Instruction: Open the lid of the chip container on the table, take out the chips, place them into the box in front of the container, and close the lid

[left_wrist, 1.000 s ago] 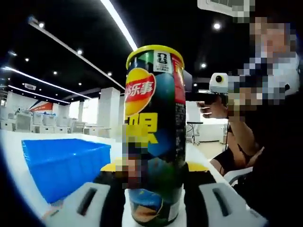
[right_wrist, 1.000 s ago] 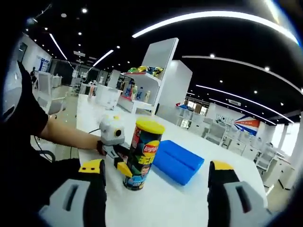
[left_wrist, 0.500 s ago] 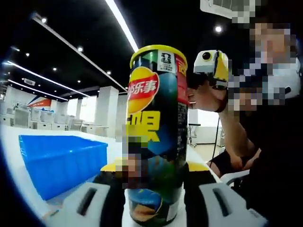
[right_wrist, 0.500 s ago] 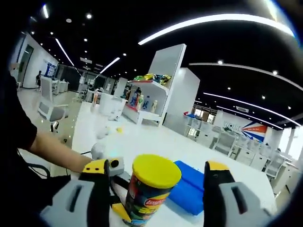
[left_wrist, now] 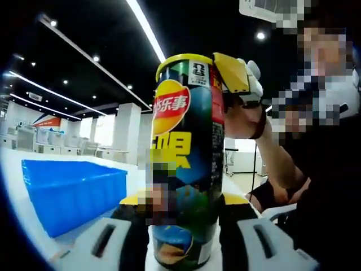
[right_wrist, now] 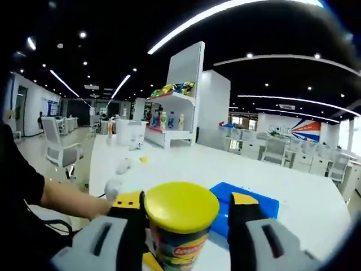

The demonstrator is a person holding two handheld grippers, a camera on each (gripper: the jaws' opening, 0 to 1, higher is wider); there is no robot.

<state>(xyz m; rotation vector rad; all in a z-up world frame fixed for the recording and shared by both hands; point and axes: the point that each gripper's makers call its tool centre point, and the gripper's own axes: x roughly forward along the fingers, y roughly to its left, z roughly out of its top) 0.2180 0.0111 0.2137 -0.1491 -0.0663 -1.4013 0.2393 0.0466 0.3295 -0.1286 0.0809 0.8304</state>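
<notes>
Low in the left gripper view, my left gripper (left_wrist: 183, 228) was clamped on the base of the chip container (left_wrist: 185, 158), its yellow-tipped jaws pressed against either side of the can and holding it upright on the white table (left_wrist: 22, 186). At the bottom centre of the right gripper view, my right gripper (right_wrist: 181, 212) stood partly open with its jaws flanking the yellow lid (right_wrist: 181, 204); I could not tell whether they touched it yet. I judged this to be the opening step, the lid not yet off. Next, I reckoned, the right jaws needed to close on the lid's rim and lift it straight off while the left kept the can steady. Left of the can in the left gripper view sat the blue box (left_wrist: 70, 195), waiting for the chips.
</notes>
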